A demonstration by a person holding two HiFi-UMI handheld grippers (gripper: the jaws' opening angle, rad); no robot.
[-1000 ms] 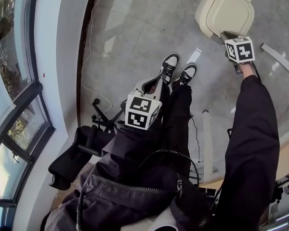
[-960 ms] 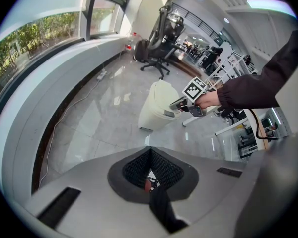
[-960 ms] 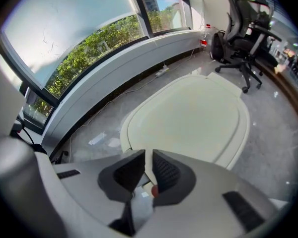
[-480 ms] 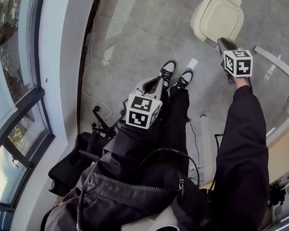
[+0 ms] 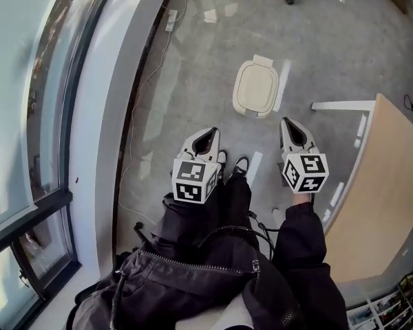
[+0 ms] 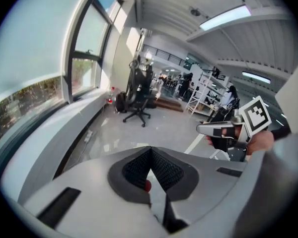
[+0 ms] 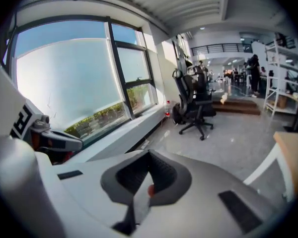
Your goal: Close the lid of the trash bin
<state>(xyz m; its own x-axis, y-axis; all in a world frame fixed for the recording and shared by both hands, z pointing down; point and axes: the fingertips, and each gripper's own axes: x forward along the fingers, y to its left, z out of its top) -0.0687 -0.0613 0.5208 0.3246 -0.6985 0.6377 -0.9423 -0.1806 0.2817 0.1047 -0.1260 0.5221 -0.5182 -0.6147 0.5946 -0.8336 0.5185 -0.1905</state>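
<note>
Up top middle of the frame, the trash bin sits with its lid down. Left tongs and right tongs are pinched together, empty. Unlatched, that lid could pop up.

Floor: grey polished tiles, glossy, window light reflected across them.

- Trash bin: cream, lid down. It stands on the floor ahead of both pairs of jaws, in line with the gap between the left gripper and the right gripper.
- Tape strip: white, flat on the tiles just right of the bin, ahead of the right jaws.
- Second strip: behind the jaw tips, between the two grippers, beside the person's shoes.
- Desk foot rail: white, on the floor to the right of the right jaws.
- Office chair: black, on castors, far ahead of both pairs of jaws, near the window wall.
</note>
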